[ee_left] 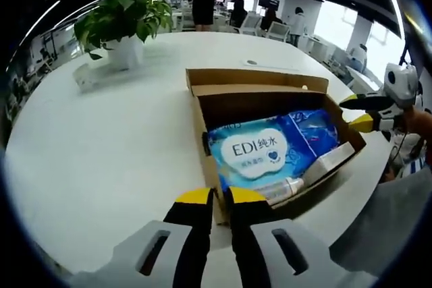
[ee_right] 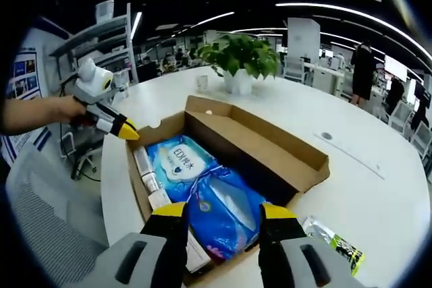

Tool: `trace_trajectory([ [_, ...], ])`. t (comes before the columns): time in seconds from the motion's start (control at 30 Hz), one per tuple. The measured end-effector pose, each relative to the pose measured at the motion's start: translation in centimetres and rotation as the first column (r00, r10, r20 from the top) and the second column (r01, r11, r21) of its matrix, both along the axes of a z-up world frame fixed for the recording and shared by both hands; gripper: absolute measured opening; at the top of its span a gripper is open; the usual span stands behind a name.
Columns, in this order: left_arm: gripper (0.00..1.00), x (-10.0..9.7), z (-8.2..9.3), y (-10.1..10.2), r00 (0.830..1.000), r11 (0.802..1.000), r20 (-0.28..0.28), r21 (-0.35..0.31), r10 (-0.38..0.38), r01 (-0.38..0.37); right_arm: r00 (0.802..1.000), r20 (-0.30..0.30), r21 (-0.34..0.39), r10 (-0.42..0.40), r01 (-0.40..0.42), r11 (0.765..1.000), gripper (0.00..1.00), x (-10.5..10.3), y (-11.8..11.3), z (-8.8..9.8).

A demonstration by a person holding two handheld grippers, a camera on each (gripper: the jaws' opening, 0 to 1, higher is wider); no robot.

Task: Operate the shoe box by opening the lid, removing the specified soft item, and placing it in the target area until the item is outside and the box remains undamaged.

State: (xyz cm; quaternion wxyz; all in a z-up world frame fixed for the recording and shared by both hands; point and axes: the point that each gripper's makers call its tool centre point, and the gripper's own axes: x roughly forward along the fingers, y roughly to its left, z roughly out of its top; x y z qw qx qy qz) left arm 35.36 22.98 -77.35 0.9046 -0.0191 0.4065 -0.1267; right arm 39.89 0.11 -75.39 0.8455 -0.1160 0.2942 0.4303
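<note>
Now wipes pack point(ee_right: 219, 204) between right fingers point(ee_right: 170, 217).

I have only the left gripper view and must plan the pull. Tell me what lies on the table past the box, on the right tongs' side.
Observer: A green-and-white packet lies on the table just outside the cardboard box, near the right tongs.
Operator: Report how those tongs stand.
Observer: Open wide, with a jaw on either side of the dark blue soft pack's near end, not clamping it.
Operator: Give me anything by the plant.
Observer: A small white cup stands on the table beside the plant pot.
</note>
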Motion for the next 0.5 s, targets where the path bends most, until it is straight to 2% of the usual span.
trace_trajectory([
  [0.2,0.05,-0.1,0.0,0.0,1.000,1.000,-0.014,0.011,0.025,-0.024,1.000,-0.017,0.005,0.021,-0.021,1.000,0.33,0.0,1.4,-0.7],
  [0.5,0.04,-0.1,-0.1,0.1,0.995,0.995,-0.029,-0.012,0.095,-0.096,0.998,-0.033,0.013,0.044,-0.044,0.999,0.28,0.2,3.4,-1.4],
])
